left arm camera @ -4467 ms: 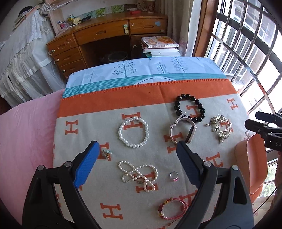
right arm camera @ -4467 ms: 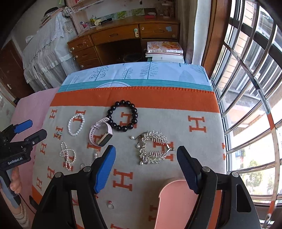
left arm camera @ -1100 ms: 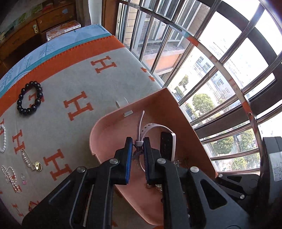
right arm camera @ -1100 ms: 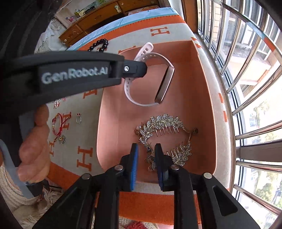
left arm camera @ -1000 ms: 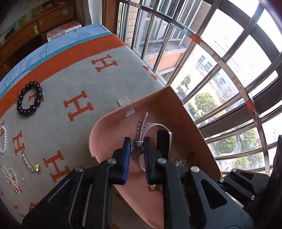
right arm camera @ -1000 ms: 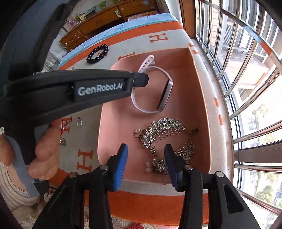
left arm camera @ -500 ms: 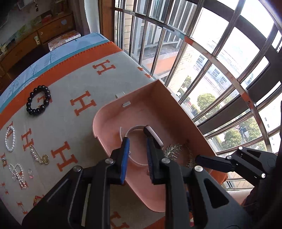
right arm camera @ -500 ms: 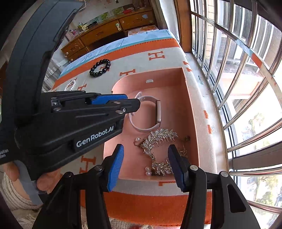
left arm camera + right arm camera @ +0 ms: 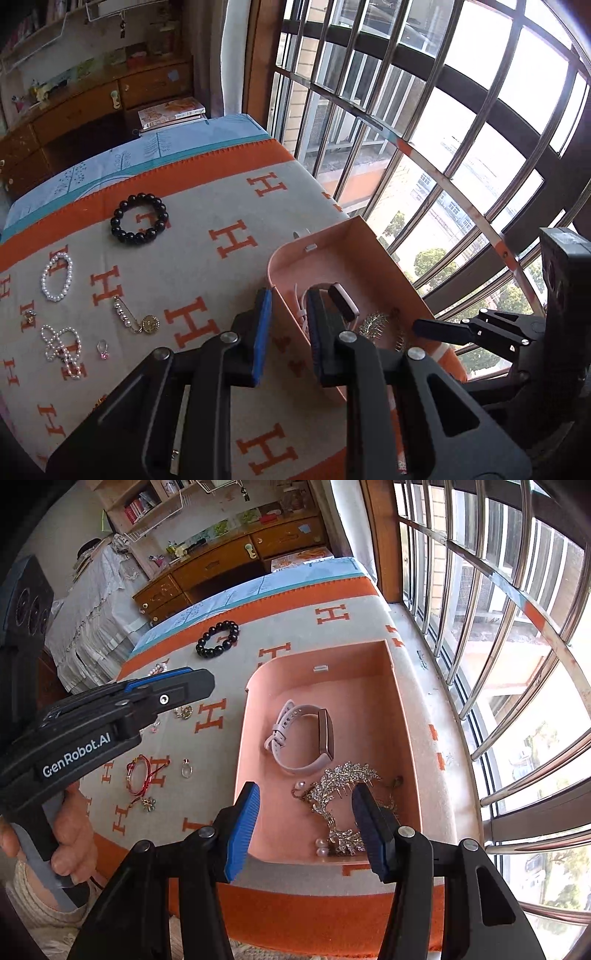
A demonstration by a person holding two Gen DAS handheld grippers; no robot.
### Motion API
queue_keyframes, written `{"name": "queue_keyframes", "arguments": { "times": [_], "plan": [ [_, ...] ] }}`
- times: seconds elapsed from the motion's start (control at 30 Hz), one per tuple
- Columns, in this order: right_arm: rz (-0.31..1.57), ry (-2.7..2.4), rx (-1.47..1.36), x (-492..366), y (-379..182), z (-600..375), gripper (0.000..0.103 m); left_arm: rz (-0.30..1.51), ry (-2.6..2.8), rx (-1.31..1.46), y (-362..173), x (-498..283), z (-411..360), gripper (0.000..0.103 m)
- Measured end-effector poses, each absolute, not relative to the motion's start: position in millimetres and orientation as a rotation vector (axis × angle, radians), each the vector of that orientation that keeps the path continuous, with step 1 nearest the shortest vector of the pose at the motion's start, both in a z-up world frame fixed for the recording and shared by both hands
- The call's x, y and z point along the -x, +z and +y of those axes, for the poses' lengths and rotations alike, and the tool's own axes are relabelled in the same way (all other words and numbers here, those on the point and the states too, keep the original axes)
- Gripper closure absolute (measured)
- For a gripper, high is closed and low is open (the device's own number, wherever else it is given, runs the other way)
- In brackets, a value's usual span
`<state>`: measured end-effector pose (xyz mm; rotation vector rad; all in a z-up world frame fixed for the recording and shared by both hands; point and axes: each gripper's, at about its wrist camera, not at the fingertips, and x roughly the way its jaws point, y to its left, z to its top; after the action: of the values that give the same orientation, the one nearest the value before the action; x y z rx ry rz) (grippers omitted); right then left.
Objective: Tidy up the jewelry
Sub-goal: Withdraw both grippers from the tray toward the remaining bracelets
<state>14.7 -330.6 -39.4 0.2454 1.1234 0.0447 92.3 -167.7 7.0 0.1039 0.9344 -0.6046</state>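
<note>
The left gripper [image 9: 287, 325] hangs above the near-left wall of the pink tray [image 9: 369, 254]; its blue-padded jaws have just been easing apart, a narrow gap shows between them and nothing is in it. The right gripper [image 9: 303, 825] hovers over the tray's near end with its jaws wide apart and bare, the silver leaf hair comb [image 9: 340, 786] and two loose pearls [image 9: 321, 849] lying on the tray floor between and below them. Toward 12 o'clock from the comb, inside the same tray [image 9: 402, 709], lies the pale pink smartwatch [image 9: 306, 738], its band curled in a loop and buckled, its dark slim face standing on edge. The tray sits on a surface covered by a grey blanket [image 9: 207, 206] with orange H letters and an orange border, at the edge nearest the barred window [image 9: 443, 110]. At 10 o'clock from the tray rests a black bead bracelet [image 9: 139, 218]; at 9 o'clock are a pearl bracelet [image 9: 56, 277], a gold pin with a coin charm [image 9: 136, 319], a knotted pearl strand [image 9: 61, 345] and a small ring with a pink stone [image 9: 102, 349]. From the right wrist a red cord bracelet [image 9: 138, 775] and a silver ring [image 9: 186, 768] also show. Beyond stand a wooden desk [image 9: 221, 565] with drawers and a stack of books [image 9: 171, 112].
</note>
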Motion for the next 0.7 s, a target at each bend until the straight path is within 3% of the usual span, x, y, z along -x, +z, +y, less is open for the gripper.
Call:
{"name": "queue_keyframes", "arguments": {
  "times": [0.3,0.7],
  "plan": [
    [1.110,0.085,-0.221,-22.6,-35.3,-307.3,0.050,1.028,-0.553,-0.022,-3.0,-77.8,-107.8,0.086],
    [1.075,0.133,-0.143,-51.2,-8.2,-267.6,0.050,1.014,-0.284,-0.066,13.4,-78.8,-16.8,0.086]
  ]
}}
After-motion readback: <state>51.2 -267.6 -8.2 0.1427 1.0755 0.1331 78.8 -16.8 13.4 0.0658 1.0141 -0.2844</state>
